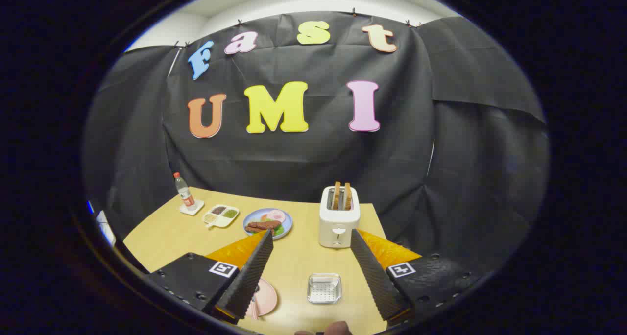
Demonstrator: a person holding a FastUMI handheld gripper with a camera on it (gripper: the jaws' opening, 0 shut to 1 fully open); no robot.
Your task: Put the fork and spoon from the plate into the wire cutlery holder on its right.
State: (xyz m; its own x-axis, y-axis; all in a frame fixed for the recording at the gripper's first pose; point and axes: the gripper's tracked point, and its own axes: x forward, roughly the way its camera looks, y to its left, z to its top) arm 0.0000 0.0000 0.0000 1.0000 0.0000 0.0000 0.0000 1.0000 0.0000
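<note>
My gripper (311, 233) is held high above the wooden table (299, 256), open wide with nothing between its fingers. A pink plate (267, 298) lies below, partly hidden behind the left finger (250, 276). A thin piece of cutlery (255, 309) shows on the plate beside that finger; I cannot tell fork from spoon. The square metal cutlery holder (324, 288) sits to the plate's right, between the two fingers and well below them. It looks empty.
A white toaster (339, 217) with two slices of toast stands beyond the holder. Further back are a blue plate of food (268, 221), a divided sauce dish (221, 215) and a bottle (184, 192). A person's fingertip (338, 328) shows nearest me.
</note>
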